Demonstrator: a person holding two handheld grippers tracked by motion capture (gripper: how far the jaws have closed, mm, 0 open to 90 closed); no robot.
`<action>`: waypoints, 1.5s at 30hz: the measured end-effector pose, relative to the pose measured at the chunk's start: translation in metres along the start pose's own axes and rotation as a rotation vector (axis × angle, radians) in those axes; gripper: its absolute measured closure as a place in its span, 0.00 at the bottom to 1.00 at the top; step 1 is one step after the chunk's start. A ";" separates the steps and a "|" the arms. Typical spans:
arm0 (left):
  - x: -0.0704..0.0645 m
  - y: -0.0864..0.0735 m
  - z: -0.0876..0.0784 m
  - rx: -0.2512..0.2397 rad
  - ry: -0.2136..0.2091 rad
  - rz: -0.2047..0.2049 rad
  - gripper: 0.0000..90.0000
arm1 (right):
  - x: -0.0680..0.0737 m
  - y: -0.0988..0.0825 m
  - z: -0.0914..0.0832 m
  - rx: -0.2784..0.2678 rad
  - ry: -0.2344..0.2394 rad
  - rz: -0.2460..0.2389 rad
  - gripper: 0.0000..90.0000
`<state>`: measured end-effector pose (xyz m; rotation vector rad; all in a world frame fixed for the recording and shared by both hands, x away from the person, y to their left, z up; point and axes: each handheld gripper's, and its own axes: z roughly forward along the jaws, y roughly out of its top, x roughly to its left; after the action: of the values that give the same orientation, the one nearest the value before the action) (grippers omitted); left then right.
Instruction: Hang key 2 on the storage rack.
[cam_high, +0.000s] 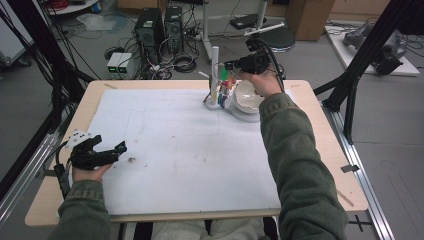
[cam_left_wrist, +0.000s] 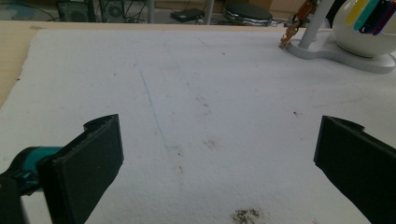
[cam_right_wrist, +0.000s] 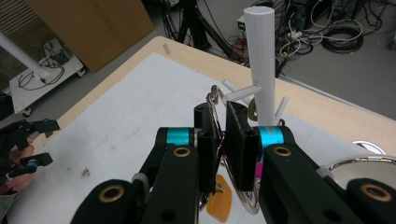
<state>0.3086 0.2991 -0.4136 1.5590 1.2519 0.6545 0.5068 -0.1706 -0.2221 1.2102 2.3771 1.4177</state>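
Observation:
A white post stand (cam_high: 215, 75) with side pegs rises at the far middle of the table, joined to a white bowl (cam_high: 247, 100) on a shared base. My right gripper (cam_high: 232, 65) is by the post's upper part, shut on a metal key ring (cam_right_wrist: 213, 99). An orange tag (cam_right_wrist: 219, 201) hangs under the ring. In the right gripper view the gripper (cam_right_wrist: 219, 116) holds the ring just in front of a peg (cam_right_wrist: 240, 93) on the post (cam_right_wrist: 260, 56). My left gripper (cam_high: 119, 148) rests open at the table's left edge, and its view (cam_left_wrist: 219, 158) shows nothing between the jaws.
A white mat (cam_high: 185, 150) covers most of the wooden table (cam_high: 320, 145). Coloured tags (cam_left_wrist: 369, 14) hang at the bowl (cam_left_wrist: 359, 35) beside the stand's base (cam_left_wrist: 322, 49). A small dirt stain (cam_left_wrist: 245, 215) marks the mat. Computers and cables lie on the floor beyond the far edge.

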 end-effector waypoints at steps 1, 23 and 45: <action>0.000 0.000 0.000 -0.002 0.000 -0.001 0.02 | -0.001 0.001 0.002 0.003 0.002 -0.002 0.92; 0.004 -0.001 -0.001 -0.002 0.006 0.001 0.02 | -0.018 0.003 0.040 0.044 -0.084 -0.004 0.92; 0.004 0.000 -0.001 -0.002 0.004 0.001 0.03 | -0.019 0.001 0.021 0.034 -0.084 0.030 0.44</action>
<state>0.3087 0.3030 -0.4143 1.5574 1.2534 0.6594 0.5300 -0.1685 -0.2384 1.2928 2.3458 1.3122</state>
